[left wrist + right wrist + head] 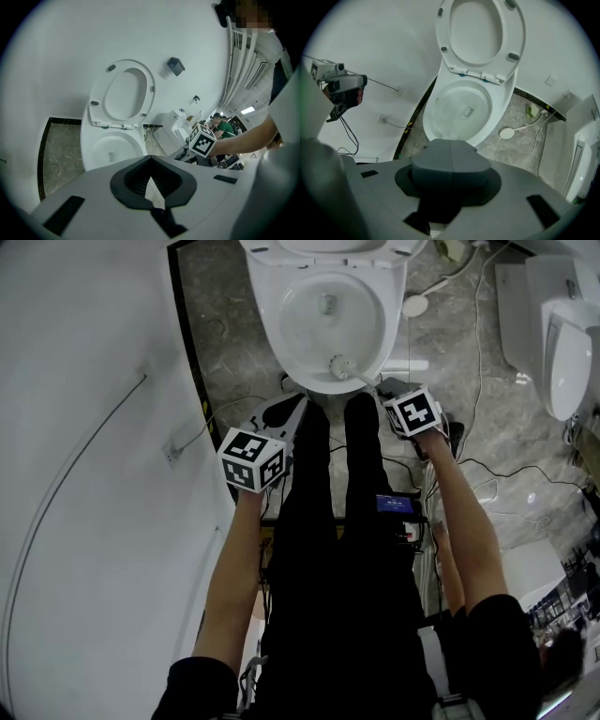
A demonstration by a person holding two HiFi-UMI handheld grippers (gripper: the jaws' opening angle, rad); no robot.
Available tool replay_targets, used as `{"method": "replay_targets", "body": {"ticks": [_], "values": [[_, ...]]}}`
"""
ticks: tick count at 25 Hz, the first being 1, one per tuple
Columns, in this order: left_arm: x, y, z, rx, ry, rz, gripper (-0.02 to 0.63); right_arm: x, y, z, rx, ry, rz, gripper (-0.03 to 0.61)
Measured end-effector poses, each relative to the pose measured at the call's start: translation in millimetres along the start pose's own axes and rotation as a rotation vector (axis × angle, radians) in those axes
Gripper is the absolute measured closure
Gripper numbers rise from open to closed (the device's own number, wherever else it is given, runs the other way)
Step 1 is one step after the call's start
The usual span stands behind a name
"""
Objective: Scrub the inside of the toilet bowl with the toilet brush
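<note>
The white toilet bowl (330, 320) stands open at the top of the head view, with its seat and lid raised (480, 33). The toilet brush (341, 365) has its round bristle head inside the bowl, low against the near rim. Its white handle runs right to my right gripper (382, 386), which is shut on it. In the right gripper view the jaws (451, 155) are pressed together and hide the brush. My left gripper (284, 410) hangs open and holds nothing, left of the bowl's front. The left gripper view shows the bowl (112, 145) beyond that gripper (150, 183).
The person's black-trousered legs (328, 521) stand right before the bowl. A white round head on a hose (414, 306) and cables lie on the stone floor to the right. Another white fixture (562, 343) stands far right. A white wall (84, 427) closes the left. A camera on a stand (340, 83) is at left.
</note>
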State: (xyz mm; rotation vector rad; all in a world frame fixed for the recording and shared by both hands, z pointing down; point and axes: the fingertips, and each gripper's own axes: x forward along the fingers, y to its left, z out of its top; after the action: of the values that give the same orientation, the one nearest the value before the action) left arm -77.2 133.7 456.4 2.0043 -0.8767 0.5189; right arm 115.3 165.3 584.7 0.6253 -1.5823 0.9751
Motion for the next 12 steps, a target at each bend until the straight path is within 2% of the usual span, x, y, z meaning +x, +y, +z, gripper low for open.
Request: {"method": "replay_targets", "body": {"ticks": [12], "values": [[1.1,1.8,1.4,-0.004,-0.002,-0.002,0.606,9.4,22.3,5.2,0.045,-0.003,0.043,0.423]]}}
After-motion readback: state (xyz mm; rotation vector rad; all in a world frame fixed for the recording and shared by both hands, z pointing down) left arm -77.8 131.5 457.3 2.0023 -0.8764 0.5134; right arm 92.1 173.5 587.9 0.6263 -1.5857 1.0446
